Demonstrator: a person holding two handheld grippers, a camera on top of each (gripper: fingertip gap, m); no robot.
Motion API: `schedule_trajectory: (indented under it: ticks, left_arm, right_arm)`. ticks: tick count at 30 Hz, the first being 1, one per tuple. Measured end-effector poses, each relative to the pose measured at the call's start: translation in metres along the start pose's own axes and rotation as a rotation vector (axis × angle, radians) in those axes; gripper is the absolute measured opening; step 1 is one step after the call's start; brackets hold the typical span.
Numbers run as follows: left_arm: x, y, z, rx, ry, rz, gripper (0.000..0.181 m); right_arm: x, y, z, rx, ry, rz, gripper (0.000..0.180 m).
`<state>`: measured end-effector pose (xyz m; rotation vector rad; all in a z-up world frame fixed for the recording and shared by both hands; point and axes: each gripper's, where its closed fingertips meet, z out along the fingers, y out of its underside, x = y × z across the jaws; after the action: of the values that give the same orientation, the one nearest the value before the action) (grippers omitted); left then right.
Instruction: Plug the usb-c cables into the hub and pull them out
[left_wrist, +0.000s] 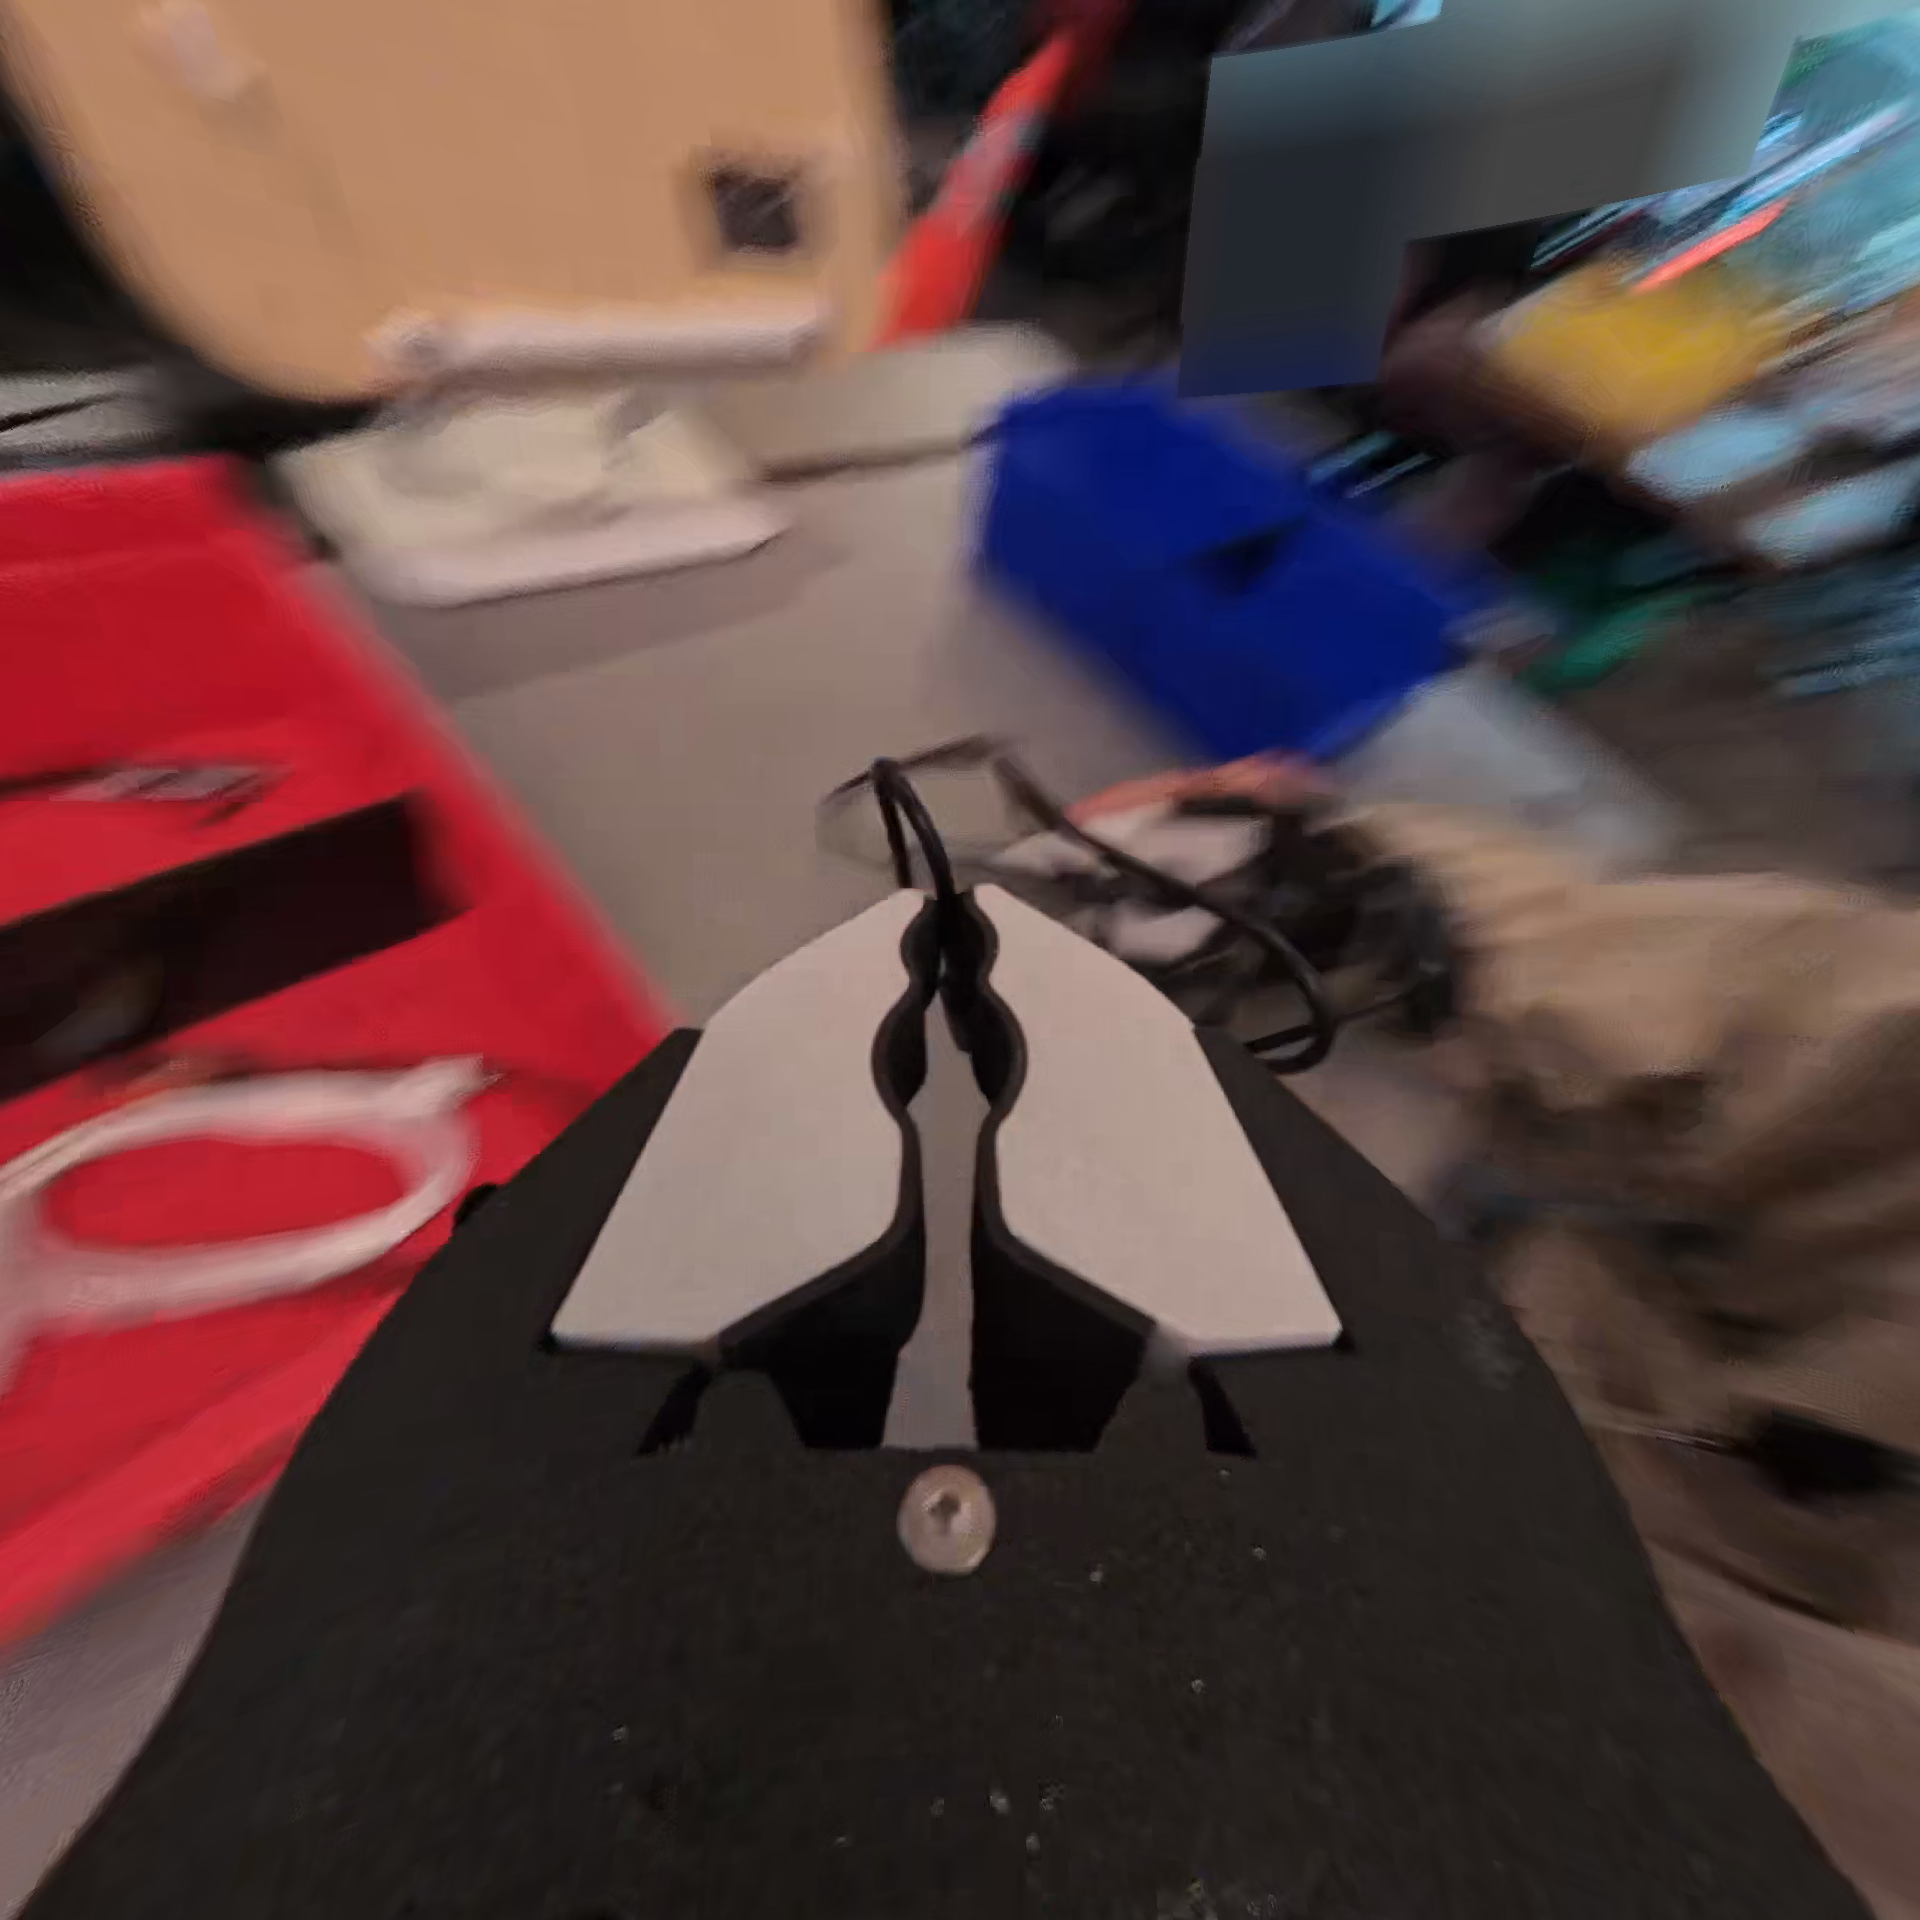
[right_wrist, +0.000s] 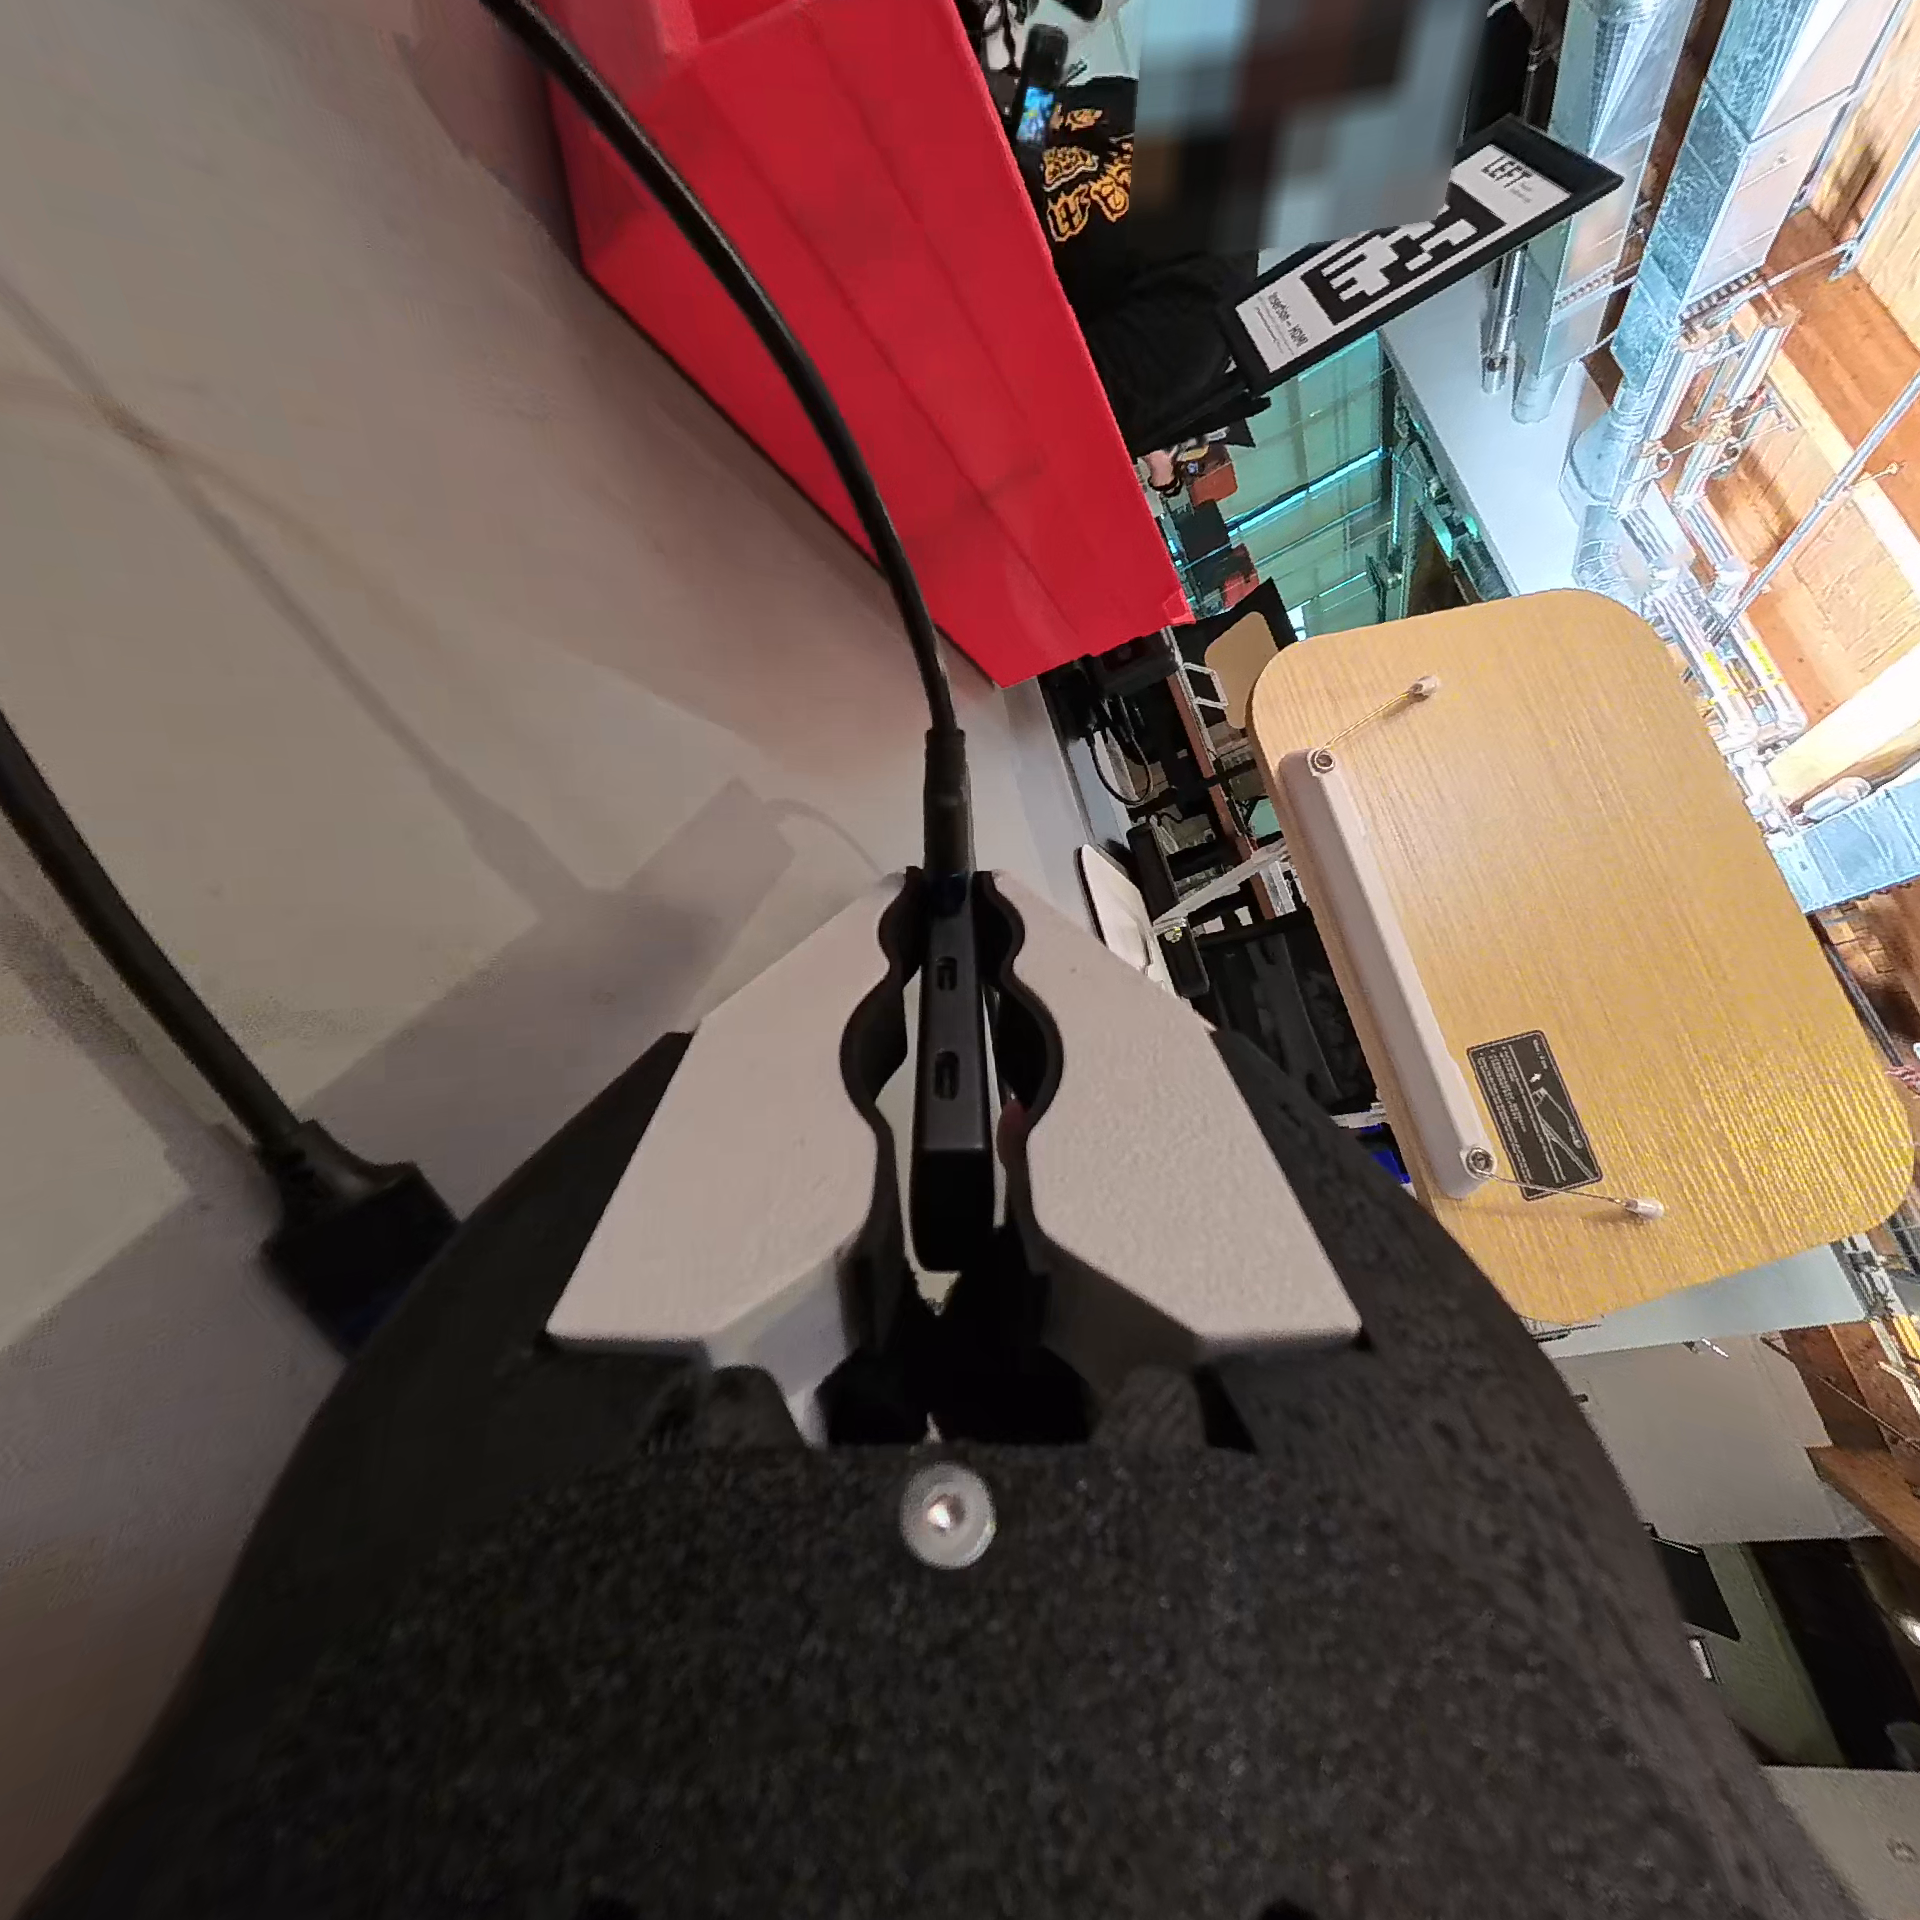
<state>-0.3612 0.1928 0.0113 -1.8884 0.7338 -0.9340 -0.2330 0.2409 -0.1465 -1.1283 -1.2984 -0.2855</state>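
Note:
In the left wrist view, which is blurred by motion, my left gripper (left_wrist: 948, 914) is shut on a thin black usb-c cable (left_wrist: 914, 831). The cable loops out past the fingertips and trails right toward a tangle of black cables (left_wrist: 1247, 935) on the grey table. In the right wrist view my right gripper (right_wrist: 945, 894) is shut on the slim black hub (right_wrist: 951, 1081), held on edge with two slot ports facing the camera. The hub's own thick black cable (right_wrist: 831, 395) arcs up and away to the left. No cable sits in the visible ports.
A red bin (left_wrist: 187, 831) with white cable on it lies left, a blue bin (left_wrist: 1195, 561) and a white box (left_wrist: 540, 488) farther back. In the right view the red bin (right_wrist: 883, 332), a black plug (right_wrist: 343, 1236) and a wooden panel (right_wrist: 1558, 935) show. The gap from one gripper's tips to the other's is roughly 20 centimetres. Measured from the fingertips, the wooden panel (right_wrist: 1558, 935) is 35 centimetres or so from the right gripper and 45 centimetres from the left.

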Motion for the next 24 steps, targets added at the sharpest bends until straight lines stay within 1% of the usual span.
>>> schedule_trajectory:
  ticks: [1,2,3,5,7,9,11,12,14,18,20,22,24]
  left_arm:
    - [-0.026,0.023,0.004,-0.085,-0.192,0.053,0.002]
    - [-0.044,0.041,0.004,-0.137,-0.328,0.093,0.002]
    - [-0.049,0.053,0.007,-0.143,-0.385,0.1,0.002]
    - [-0.043,0.069,0.014,-0.082,-0.375,0.012,0.002]
    - [-0.041,0.075,0.015,0.02,-0.369,-0.111,0.002]
    - [-0.042,0.07,0.005,0.183,-0.362,-0.263,0.002]
    - [-0.038,0.065,-0.004,0.355,-0.27,-0.431,0.002]
    - [-0.033,0.069,-0.002,0.387,-0.219,-0.49,0.003]
    - [-0.028,0.087,0.008,0.376,-0.185,-0.533,0.002]
    - [-0.01,0.12,0.032,0.272,-0.156,-0.553,0.002]
    - [-0.004,0.131,0.038,0.196,-0.167,-0.501,0.004]
    - [-0.002,0.138,0.036,0.129,-0.202,-0.41,0.017]
    - [-0.002,0.146,0.031,0.047,-0.25,-0.289,0.025]
  right_arm:
    - [0.0,0.0,0.0,-0.001,0.0,-0.002,0.009]
    - [0.0,0.001,0.0,-0.002,0.0,-0.004,0.009]
    - [0.0,0.001,0.0,-0.003,-0.001,-0.005,0.009]
    - [-0.001,0.002,0.001,-0.009,-0.002,-0.013,0.009]
    - [-0.001,0.002,0.001,-0.008,-0.001,-0.015,0.009]
    - [0.001,0.003,0.001,-0.012,0.004,-0.011,0.009]
    - [0.003,0.005,0.001,-0.022,0.012,-0.009,0.009]
    - [0.003,0.006,0.001,-0.026,0.015,-0.008,0.009]
    - [0.003,0.006,0.002,-0.026,0.012,-0.011,0.009]
    - [0.001,0.007,0.002,-0.03,0.006,-0.023,0.009]
    - [0.001,0.007,0.002,-0.031,0.003,-0.022,0.009]
    - [0.001,0.008,0.003,-0.032,0.002,-0.023,0.009]
    - [0.001,0.008,0.003,-0.031,0.002,-0.024,0.009]
